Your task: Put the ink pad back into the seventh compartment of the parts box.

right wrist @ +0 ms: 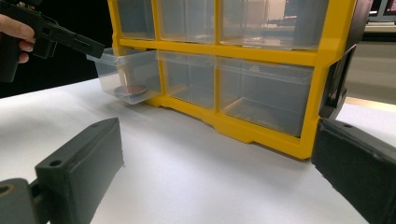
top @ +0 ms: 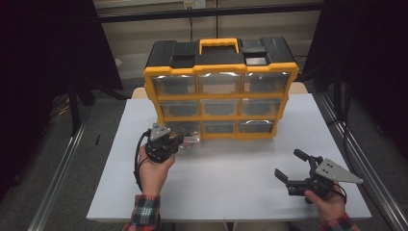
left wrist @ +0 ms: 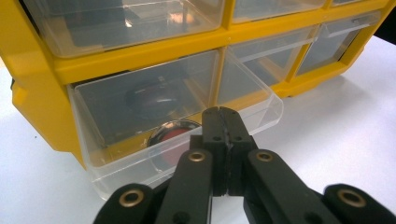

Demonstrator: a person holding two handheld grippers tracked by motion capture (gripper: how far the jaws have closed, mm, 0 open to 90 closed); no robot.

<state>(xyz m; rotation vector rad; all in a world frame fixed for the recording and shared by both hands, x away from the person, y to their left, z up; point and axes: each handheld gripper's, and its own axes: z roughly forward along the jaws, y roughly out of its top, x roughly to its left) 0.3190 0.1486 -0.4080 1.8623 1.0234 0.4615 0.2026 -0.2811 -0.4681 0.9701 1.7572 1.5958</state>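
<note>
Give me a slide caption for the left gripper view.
Shut left gripper at the front rim of the pulled-out clear drawer, a red-centred round tin inside.

Pulled-out drawer [top: 188,137] juts from cabinet [top: 220,91]; bare table [top: 226,178] in front.

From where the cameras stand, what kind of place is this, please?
Probably a recording bench in a lab or workshop, not a home. A white table stands between dark curtains and metal rails, bearing a yellow parts organiser with clear drawers. A person holds the left gripper at the pulled-out bottom drawer; the right gripper is open.
</note>
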